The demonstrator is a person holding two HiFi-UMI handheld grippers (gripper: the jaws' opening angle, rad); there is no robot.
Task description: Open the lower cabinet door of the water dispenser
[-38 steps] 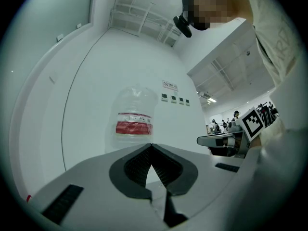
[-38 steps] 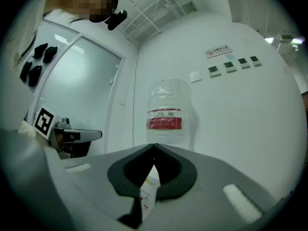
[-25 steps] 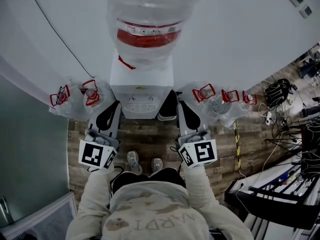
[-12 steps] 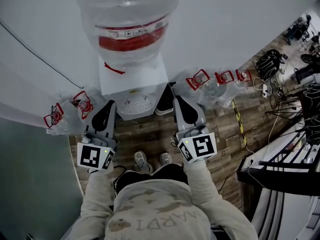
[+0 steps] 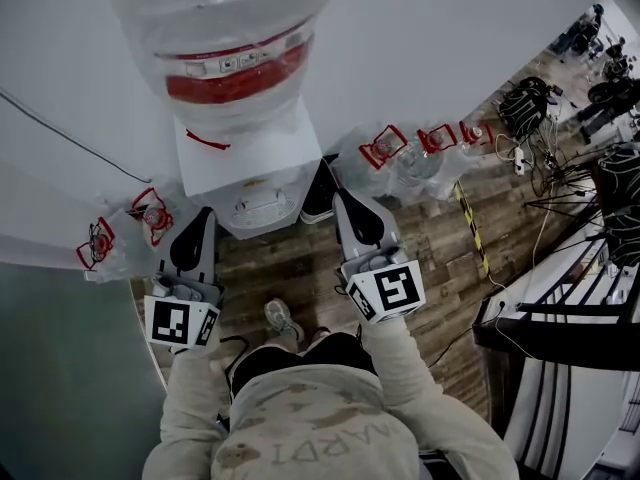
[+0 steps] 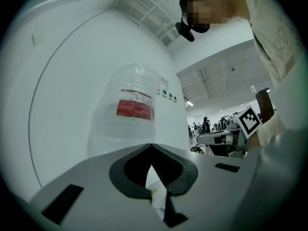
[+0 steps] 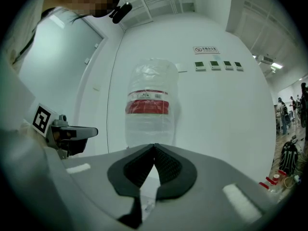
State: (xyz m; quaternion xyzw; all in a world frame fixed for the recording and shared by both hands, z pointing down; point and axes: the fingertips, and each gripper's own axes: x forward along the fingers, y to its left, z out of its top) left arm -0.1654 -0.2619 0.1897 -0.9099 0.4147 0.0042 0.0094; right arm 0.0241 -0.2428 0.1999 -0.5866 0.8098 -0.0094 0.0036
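The lower cabinet door isn't showing anywhere right now. It's sitting down low on the water dispenser (image 5: 240, 163), which is standing just ahead of your left hand-held gripper (image 6: 152, 147) and right hand-held gripper (image 7: 154, 146), bottle (image 5: 225, 48) on top. Both are hanging there with jaws pinched together on nothing. Looks like you're only approaching, so next you're probably needing to drop lower, find the door's edge and open one pair of jaws.

Beige lettered sweatshirt (image 5: 300, 430), grey left gripper (image 5: 202, 216), grey right gripper (image 5: 345, 203), square-marker cubes (image 5: 181, 323)
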